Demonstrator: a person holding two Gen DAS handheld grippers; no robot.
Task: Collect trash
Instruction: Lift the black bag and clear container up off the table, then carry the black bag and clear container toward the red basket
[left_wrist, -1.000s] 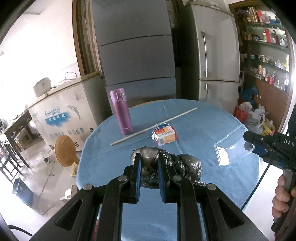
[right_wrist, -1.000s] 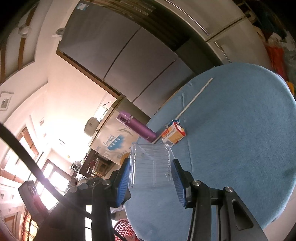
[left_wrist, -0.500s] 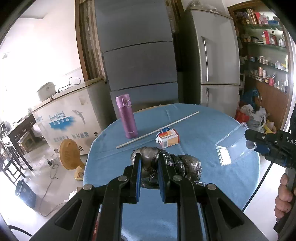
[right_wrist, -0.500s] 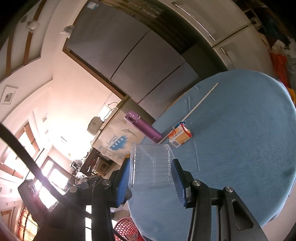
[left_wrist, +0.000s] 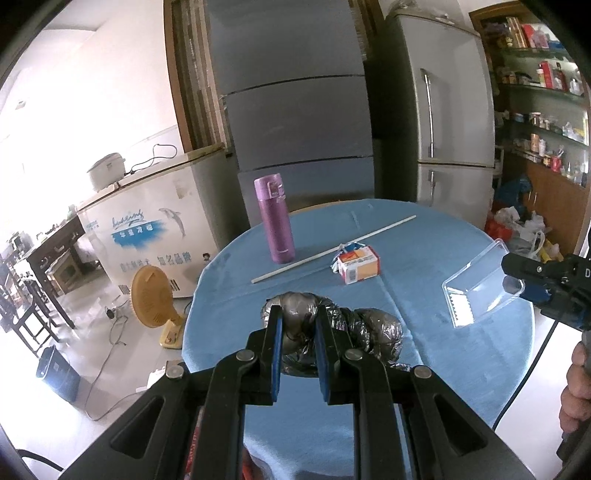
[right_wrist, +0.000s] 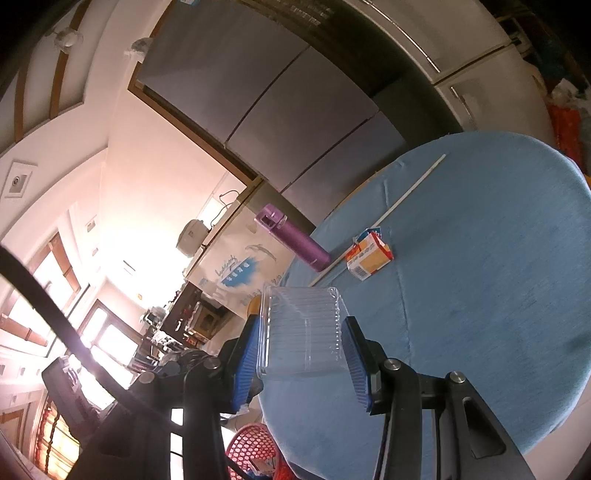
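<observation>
My left gripper (left_wrist: 298, 325) is shut on a crumpled black-and-silver plastic bag (left_wrist: 369, 328), held just above the near side of the round table's blue cloth (left_wrist: 424, 229). My right gripper (right_wrist: 301, 332) is shut on a clear plastic tray (right_wrist: 299, 306), gripped by its two sides over the table's edge. The same tray (left_wrist: 476, 291) shows at the right of the left wrist view. On the cloth lie a small orange-and-white carton (left_wrist: 358, 264) (right_wrist: 369, 258) and a long white stick (left_wrist: 332, 249) (right_wrist: 399, 199).
A purple flask (left_wrist: 275, 219) (right_wrist: 295, 238) stands upright near the table's far-left edge. A red mesh basket (right_wrist: 255, 446) sits on the floor below the near edge. Fridges, a chest freezer (left_wrist: 147, 229) and a yellow fan (left_wrist: 151, 295) stand beyond the table.
Both grippers have drifted slightly back and sideways from the table, each keeping its hold. The things on the cloth have not moved.
</observation>
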